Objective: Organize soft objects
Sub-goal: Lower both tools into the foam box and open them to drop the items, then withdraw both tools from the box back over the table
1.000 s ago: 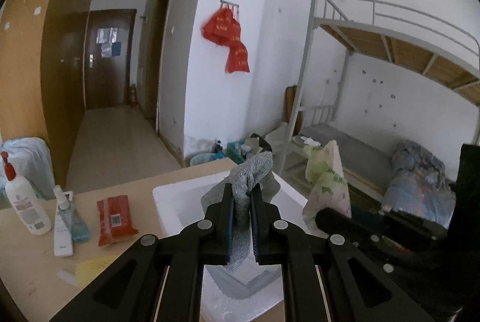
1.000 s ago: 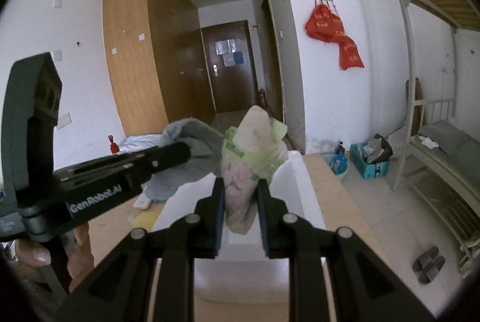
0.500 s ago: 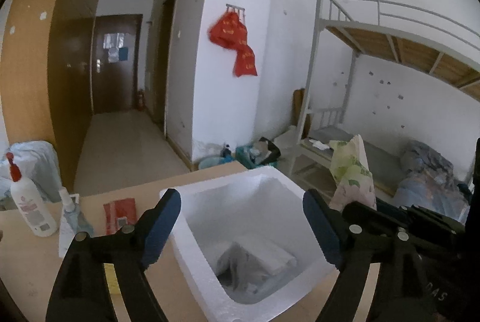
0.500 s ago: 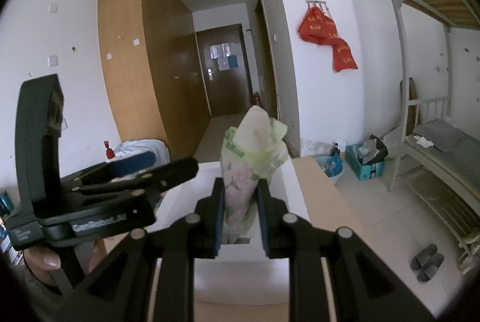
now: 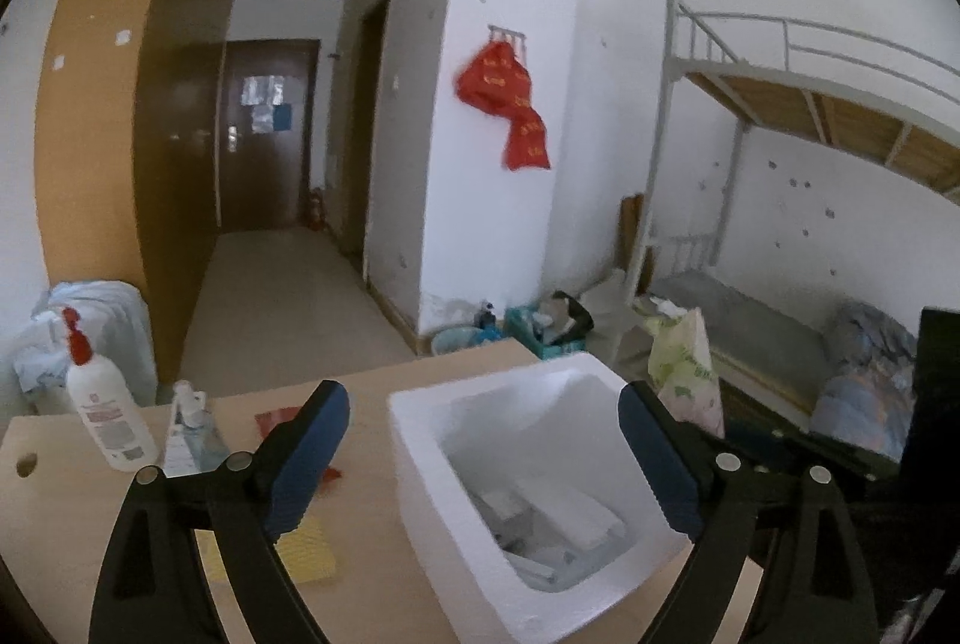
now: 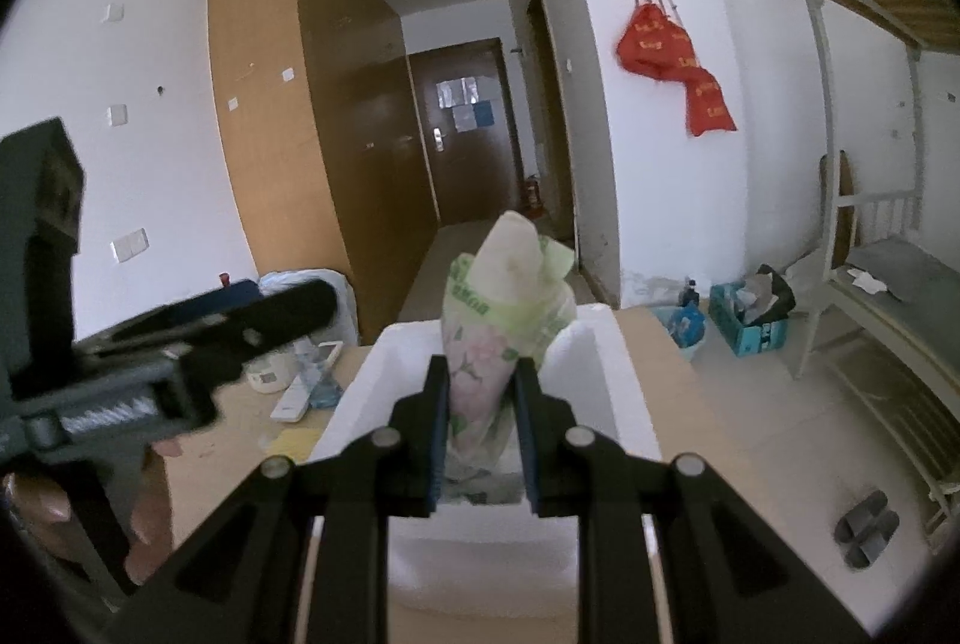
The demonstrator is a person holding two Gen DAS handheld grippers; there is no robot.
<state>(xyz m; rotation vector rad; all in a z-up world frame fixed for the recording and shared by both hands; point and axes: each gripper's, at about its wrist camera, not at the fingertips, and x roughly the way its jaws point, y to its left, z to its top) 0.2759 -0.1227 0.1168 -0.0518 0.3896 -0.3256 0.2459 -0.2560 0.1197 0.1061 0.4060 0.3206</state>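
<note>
My left gripper [image 5: 483, 398] hangs over the near rim of a white foam box [image 5: 420, 464]. Its jaws are opening wide and nothing is between its blue pads [image 5: 306, 452]. A grey cloth [image 5: 528, 545] lies blurred at the bottom of the box beside white packs. My right gripper [image 6: 480, 368] is shut on a green floral plastic packet [image 6: 504, 320], held upright above the box's near edge [image 6: 606, 374]. In the left wrist view that packet [image 5: 684, 374] stands just right of the box. In the right wrist view the left gripper [image 6: 180, 344] shows at the left.
On the wooden table [image 5: 54, 524] left of the box stand a white lotion bottle [image 5: 102, 416] and a small spray bottle [image 5: 192, 422], with a red packet [image 5: 279, 413] and a yellow sheet [image 5: 300, 548]. A bunk bed [image 5: 780, 320] and floor bins [image 6: 750, 320] lie beyond the table.
My left gripper went from shut on the grey cloth to wide open, and the cloth dropped into the foam box. The right gripper kept still with the packet.
</note>
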